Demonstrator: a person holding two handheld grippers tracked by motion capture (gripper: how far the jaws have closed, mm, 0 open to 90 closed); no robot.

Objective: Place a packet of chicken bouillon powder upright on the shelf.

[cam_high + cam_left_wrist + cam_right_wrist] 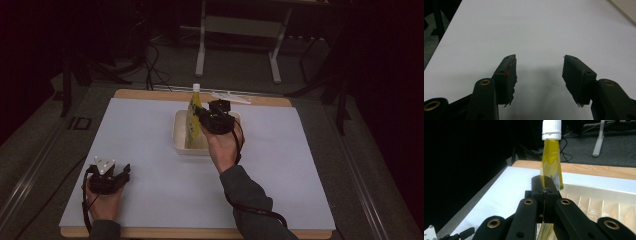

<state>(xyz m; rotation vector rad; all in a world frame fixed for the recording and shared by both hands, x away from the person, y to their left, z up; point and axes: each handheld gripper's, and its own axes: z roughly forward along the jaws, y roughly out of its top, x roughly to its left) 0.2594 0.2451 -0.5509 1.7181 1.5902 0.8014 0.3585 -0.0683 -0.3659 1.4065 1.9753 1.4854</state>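
1. The right tongs are pinched on a yellow pouch with a white screw cap. In the right gripper view the jaws are pressed flat on the pouch at about mid-body, with the cap straight above them.
2. Pouch position: it stands upright in the left end of a white tray, which sits at the far centre of the counter. Whether its base rests on the tray floor or hangs just above it cannot be told.
3. Key relation: the pouch's long axis runs vertically, cap up, and the right tongs grip across that axis from the side. Judged from this, any lift or set-down runs along the pouch's own length, so the tray wall beside it is the thing to clear.
4. The left tongs rest at the near left corner of the counter, well apart from the tray. Their jaws are spread with nothing between them; the pads face bare counter.
5. The right hand is the nearer one by far and already has the grip.
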